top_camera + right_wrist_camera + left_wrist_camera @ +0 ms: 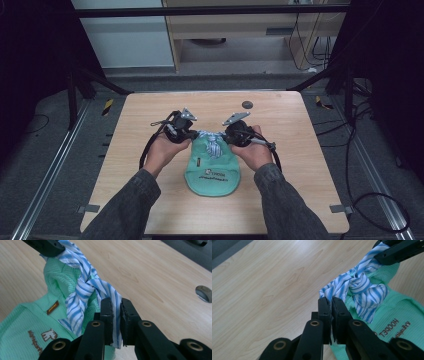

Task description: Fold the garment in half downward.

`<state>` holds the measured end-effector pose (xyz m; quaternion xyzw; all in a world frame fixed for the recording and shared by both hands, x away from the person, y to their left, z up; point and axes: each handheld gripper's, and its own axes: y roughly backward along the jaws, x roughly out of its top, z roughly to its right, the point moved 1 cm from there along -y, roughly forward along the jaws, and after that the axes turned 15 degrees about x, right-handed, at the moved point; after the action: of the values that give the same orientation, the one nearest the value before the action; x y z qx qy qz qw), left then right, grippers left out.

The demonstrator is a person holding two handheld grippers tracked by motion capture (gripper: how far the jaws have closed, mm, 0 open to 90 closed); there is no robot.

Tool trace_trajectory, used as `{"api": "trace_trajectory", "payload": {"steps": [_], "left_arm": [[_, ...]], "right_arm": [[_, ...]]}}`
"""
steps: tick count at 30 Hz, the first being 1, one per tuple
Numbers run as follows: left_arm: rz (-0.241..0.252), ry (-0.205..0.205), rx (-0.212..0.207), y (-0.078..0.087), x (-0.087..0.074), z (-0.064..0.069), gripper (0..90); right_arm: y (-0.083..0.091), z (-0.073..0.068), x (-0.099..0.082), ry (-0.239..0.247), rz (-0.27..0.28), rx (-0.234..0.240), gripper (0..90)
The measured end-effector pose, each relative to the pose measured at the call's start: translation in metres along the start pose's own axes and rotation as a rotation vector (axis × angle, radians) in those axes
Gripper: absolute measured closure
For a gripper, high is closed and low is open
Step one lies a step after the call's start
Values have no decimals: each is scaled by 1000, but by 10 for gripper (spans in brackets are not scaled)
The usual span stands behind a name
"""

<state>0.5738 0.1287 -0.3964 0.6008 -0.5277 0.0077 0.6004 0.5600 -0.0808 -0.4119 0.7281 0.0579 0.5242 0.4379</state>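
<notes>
Left gripper (331,302): in your left hand (162,152), jaws pinched tight on one end of the striped tie (362,291).
Right gripper (116,305): in your right hand (257,152), jaws clamped on the other striped end, cloth runs down between them.
Tie: blue-and-white striped cloth, knotted once between your two grippers, strung across the top edge of the garment.
Green garment (212,167): small mint mesh piece, flat on the table (150,110) between your hands, rounded hem toward you; printed text and a small brown tag (52,307), wording too blurred to read, probably a logo.
Grey disc (247,104): on the table's far side, well apart from the garment.
</notes>
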Motion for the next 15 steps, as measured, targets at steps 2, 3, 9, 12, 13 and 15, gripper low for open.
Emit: {"api": "trace_trajectory", "payload": {"steps": [2, 3, 9, 12, 13, 15], "left_arm": [[0, 8, 0, -2, -2, 2, 863], [-2, 7, -1, -3, -2, 2, 863], [3, 28, 2, -10, 5, -3, 862], [15, 35, 5, -9, 10, -4, 862], [21, 32, 4, -7, 11, -3, 862], [28, 19, 6, -5, 11, -1, 863]], "right_arm": [[-2, -1, -4, 0, -3, 4, 818], [-3, -1, -5, -2, -7, 4, 817], [-3, 5, -3, -8, -2, -2, 816], [0, 11, 1, -11, 7, -11, 815], [1, 11, 2, -13, 6, -14, 815], [4, 11, 3, 0, 9, -16, 814]]}}
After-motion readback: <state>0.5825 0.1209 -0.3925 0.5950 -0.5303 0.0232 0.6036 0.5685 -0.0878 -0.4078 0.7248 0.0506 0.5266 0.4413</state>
